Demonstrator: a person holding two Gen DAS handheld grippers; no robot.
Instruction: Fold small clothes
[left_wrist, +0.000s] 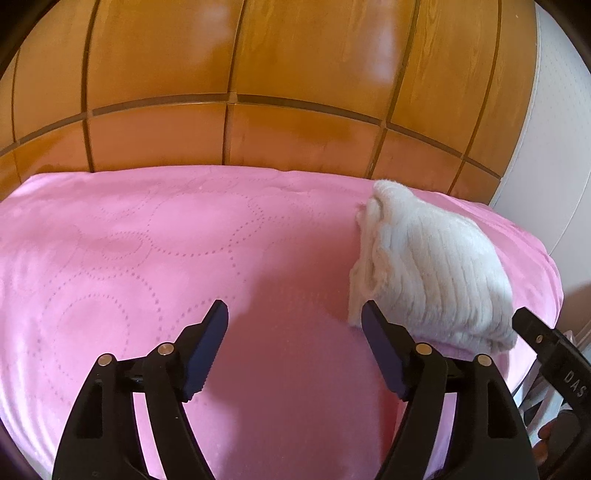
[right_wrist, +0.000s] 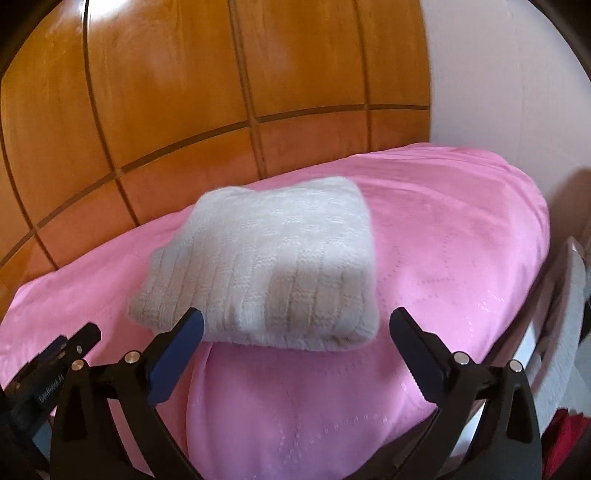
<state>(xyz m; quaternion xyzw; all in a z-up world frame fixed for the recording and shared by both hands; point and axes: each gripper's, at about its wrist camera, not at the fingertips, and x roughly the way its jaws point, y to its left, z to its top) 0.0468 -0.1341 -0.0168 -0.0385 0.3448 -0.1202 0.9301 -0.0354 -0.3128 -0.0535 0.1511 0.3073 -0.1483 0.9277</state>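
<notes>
A folded white knitted garment (right_wrist: 269, 266) lies on the pink bedspread (right_wrist: 443, 258). In the left wrist view the same garment (left_wrist: 428, 266) sits at the right side of the spread (left_wrist: 147, 240). My left gripper (left_wrist: 293, 314) is open, with only pink cloth between its fingers; its right finger is close to the garment's near left corner. My right gripper (right_wrist: 295, 321) is open wide just in front of the garment's near edge, and the pads do not press on it. A tip of the right gripper (left_wrist: 546, 343) shows in the left view, and the left gripper (right_wrist: 66, 347) in the right view.
A wooden panelled wall (left_wrist: 258, 92) rises right behind the bed. A pale wall (right_wrist: 498, 74) stands at the right. Grey cloth (right_wrist: 565, 332) and something red (right_wrist: 565, 435) lie beyond the bed's right edge.
</notes>
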